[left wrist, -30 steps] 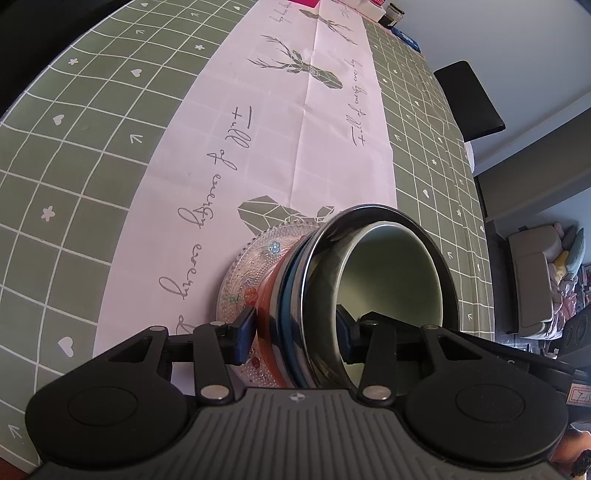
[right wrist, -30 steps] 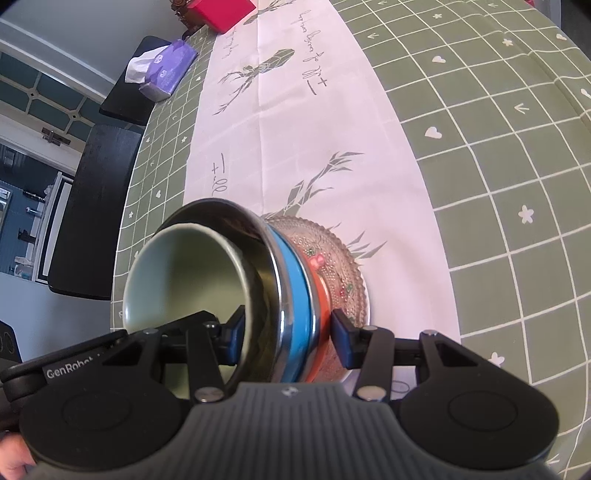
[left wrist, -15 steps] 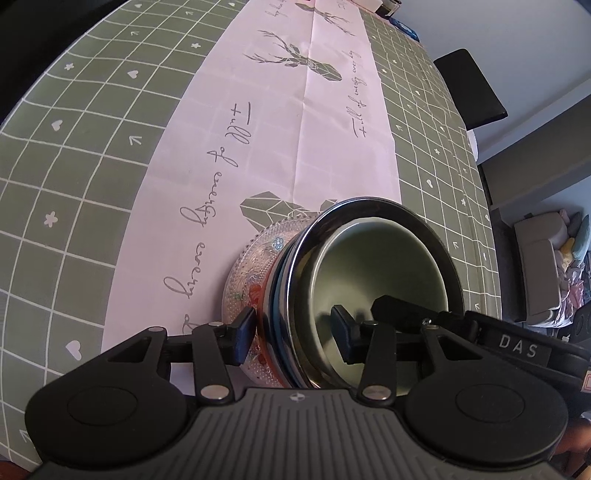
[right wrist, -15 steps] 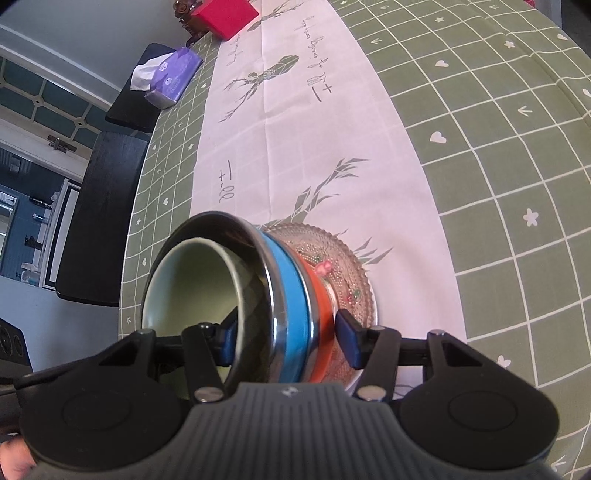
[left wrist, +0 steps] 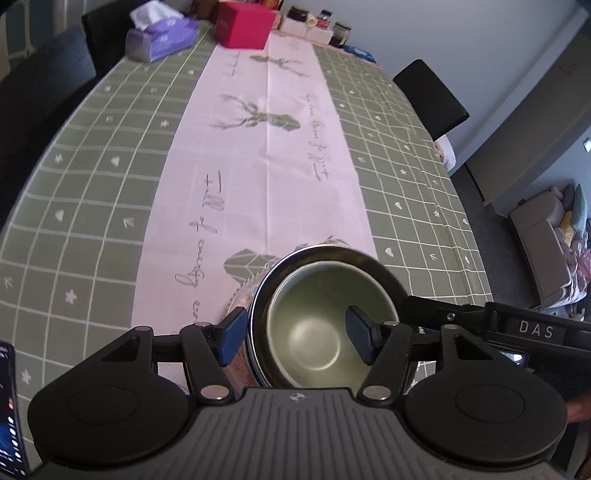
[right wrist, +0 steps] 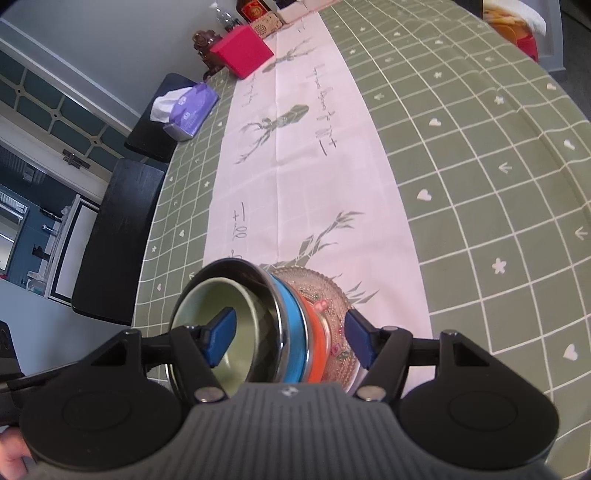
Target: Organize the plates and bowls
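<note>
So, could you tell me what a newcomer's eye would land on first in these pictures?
Most likely the stack of dishes near the table's front edge: a pale green bowl nested in a metal bowl, over blue and orange bowls on a patterned glass plate. The left claw and right claw straddle it, their jaws opening, pads off the rims. At the far end sits a bright red box beside a purple tissue pack.

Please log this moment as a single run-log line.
stack: green bowl in steel bowl, blue, orange, on glass plate | left gripper: opening, off stack | right gripper: opening, off stack
</note>
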A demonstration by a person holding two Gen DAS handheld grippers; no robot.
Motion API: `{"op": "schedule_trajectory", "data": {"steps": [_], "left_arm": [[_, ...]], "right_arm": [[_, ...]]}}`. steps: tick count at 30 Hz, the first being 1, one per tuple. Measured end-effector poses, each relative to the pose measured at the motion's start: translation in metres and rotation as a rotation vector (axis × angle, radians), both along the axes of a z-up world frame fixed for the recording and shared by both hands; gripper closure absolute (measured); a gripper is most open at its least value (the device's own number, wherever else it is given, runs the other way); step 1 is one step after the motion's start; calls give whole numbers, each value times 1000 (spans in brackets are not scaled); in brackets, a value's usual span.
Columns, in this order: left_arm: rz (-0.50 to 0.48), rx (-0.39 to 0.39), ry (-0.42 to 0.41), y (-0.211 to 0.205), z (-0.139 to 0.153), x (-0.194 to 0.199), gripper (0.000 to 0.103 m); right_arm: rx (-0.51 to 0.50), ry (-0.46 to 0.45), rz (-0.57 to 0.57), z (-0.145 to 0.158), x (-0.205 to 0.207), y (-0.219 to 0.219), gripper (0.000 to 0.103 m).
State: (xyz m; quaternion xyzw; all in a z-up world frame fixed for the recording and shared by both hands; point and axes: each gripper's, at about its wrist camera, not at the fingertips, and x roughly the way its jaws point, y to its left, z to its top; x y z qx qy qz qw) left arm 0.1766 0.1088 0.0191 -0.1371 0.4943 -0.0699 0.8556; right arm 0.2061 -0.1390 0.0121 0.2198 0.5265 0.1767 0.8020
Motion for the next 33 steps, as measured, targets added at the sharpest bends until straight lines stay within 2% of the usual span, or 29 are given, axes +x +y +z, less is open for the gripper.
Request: {"op": "schedule_trajectory", "data": {"steps": [4, 9, 13, 18, 25, 27, 33], "left_arm": [[-33, 63, -90, -9, 22, -9, 32], [-85, 104, -206, -24, 48, -24, 31], [-141, 139, -330, -40, 64, -46, 30], [-204, 169, -474, -58, 76, -78, 30], [-228, 327, -677, -80, 74, -129, 30], [-227, 334, -706, -83, 68, -140, 30], [-151, 339, -774, -84, 49, -170, 30]], "right_arm": [[-31, -71, 9, 19, -9, -8, 34], [-75, -171, 27, 41, -26, -17, 32], [-148, -291, 45, 56, -47, -20, 33], [-187, -431, 63, 70, -76, -24, 34], [-249, -607, 79, 80, -129, -27, 32], [-276, -651, 74, 78, -145, -27, 24], [-333, -735, 46, 62, -188, -25, 18]]}}
